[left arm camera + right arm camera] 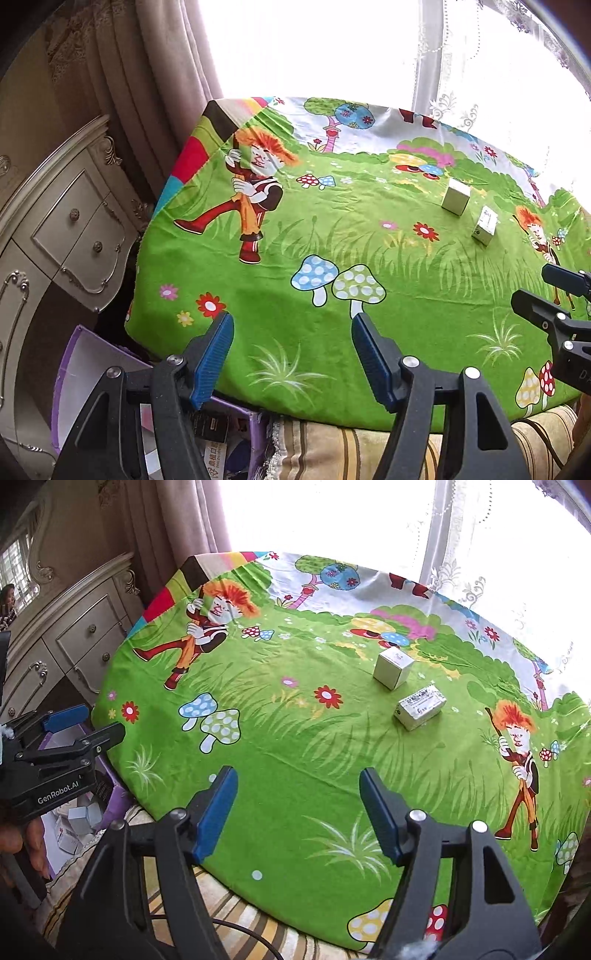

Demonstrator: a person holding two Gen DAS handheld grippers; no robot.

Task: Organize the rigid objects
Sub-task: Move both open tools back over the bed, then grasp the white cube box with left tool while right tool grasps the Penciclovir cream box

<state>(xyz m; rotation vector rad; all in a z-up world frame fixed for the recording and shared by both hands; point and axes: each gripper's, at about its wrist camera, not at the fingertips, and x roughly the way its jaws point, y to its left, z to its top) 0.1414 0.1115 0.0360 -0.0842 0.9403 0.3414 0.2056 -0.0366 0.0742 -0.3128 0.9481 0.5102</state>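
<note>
1. Bright window light washes out the background behind a round table (280, 760) covered by a green cartoon cloth (258, 686) printed with mushrooms, flowers and orange-haired figures.
2. Pinkish curtains (173, 520) hang at the far left edge of the table, and lace curtains (450, 554) hang at its far right edge.
3. An ornate cream dresser (77, 638) with drawer knobs stands off the table's left side.
4. Two small boxes lie on the cloth toward the far right part of the table, near each other but not touching.
5. One is a white cube box (392, 666), nearer the far edge.
6. Just in front of it, closer to the table's middle, a printed oblong box (420, 706) lies on its side.
7. A purple bin (110, 805) sits below the table's near left edge; inside it, more small white boxes (79, 821) are piled.
8. A striped beige cushion or cover (221, 915) shows beneath the near edge.
9. Above the near edge of the table, the right gripper (298, 808) has its blue pads spread apart with only cloth between them.
10. At the near left edge, partly above the purple bin, the left gripper (291, 360) has its jaws parted and empty.
11. Neither gripper touches a box; both are well apart from them.
</note>
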